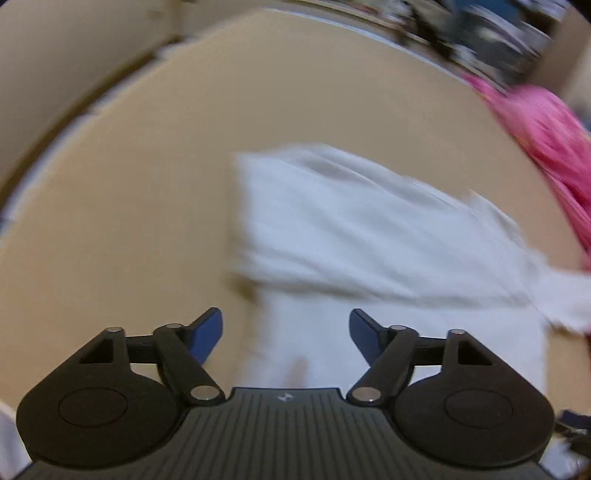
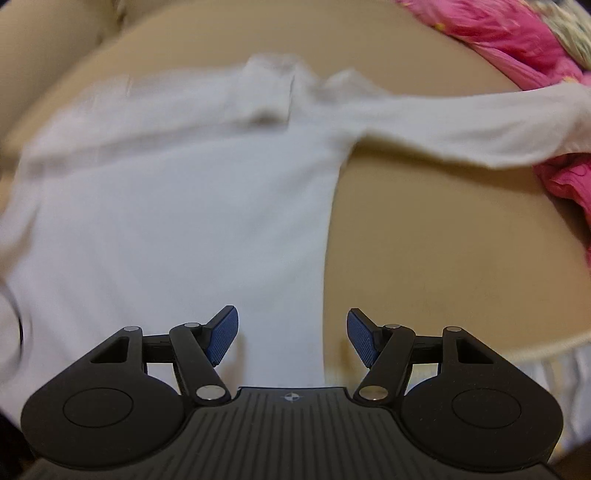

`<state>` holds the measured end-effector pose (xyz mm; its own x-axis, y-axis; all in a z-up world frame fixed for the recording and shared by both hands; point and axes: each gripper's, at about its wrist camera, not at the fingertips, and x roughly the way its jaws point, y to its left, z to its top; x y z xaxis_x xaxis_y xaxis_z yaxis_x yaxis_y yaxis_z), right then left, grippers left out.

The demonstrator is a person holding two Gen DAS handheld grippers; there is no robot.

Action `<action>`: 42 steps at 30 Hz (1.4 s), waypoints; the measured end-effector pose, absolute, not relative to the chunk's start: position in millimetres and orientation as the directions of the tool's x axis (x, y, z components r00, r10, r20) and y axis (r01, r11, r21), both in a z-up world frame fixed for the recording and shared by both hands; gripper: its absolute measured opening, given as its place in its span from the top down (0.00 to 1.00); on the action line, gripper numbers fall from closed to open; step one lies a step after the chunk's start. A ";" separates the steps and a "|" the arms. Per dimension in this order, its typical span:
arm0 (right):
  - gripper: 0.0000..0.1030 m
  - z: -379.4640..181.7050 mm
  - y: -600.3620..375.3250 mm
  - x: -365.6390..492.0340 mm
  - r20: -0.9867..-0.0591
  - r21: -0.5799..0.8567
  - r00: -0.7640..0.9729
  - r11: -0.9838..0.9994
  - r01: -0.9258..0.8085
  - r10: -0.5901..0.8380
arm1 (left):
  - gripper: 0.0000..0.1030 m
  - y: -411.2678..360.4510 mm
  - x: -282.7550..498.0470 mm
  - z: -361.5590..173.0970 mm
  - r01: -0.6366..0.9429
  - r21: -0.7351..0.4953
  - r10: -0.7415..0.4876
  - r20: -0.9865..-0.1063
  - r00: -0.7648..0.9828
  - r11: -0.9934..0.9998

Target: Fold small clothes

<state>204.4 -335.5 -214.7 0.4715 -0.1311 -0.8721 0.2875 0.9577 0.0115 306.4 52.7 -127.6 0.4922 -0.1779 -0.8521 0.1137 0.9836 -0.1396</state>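
Observation:
A small white long-sleeved shirt [image 2: 177, 206] lies spread on the tan table [image 2: 443, 236]. One sleeve [image 2: 461, 122] stretches out to the right and reaches the pink clothes. In the left wrist view the shirt [image 1: 351, 236] appears blurred, with its other sleeve folded across the body. My left gripper [image 1: 286, 332] is open and empty above the shirt's near left edge. My right gripper [image 2: 292, 334] is open and empty above the shirt's near right edge.
A pile of pink clothes [image 2: 517, 40] lies at the far right of the table, also in the left wrist view [image 1: 546, 147]. The table's rounded edge [image 2: 546, 350] runs near right. Dark clutter [image 1: 480, 33] sits beyond the table.

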 end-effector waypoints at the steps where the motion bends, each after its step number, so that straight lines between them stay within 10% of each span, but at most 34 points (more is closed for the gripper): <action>1: 0.35 -209.6 -343.1 221.3 -0.852 0.065 0.513 0.951 0.304 -0.106 | 0.16 65.3 318.9 -125.2 0.084 -0.123 -0.149 -0.849 0.507 0.989; 16: 0.35 -220.1 -449.3 252.2 -0.746 0.341 0.625 0.674 0.655 -0.230 | 0.01 28.4 397.3 -213.2 0.157 0.070 0.006 -0.928 0.372 0.985; 30: 0.29 -173.6 -688.4 172.2 -0.523 0.581 0.635 0.308 0.754 -0.568 | 0.01 44.4 298.6 -107.1 0.065 0.127 0.085 -0.890 0.447 0.990; 37: 0.25 -192.3 -763.1 178.4 -0.527 0.619 0.692 0.335 0.710 -0.493 | 0.01 36.6 253.4 -70.4 0.043 0.139 0.108 -0.903 0.416 0.989; 40: 0.86 -181.6 -761.9 184.1 -0.472 0.601 0.740 0.439 0.667 -0.479 | 0.01 19.5 250.6 -68.2 0.076 0.158 0.112 -0.902 0.417 0.984; 42: 0.91 -164.9 -750.6 182.2 -0.444 0.565 0.739 0.482 0.670 -0.507 | 0.01 8.0 251.0 -66.1 0.107 0.165 0.103 -0.892 0.440 0.980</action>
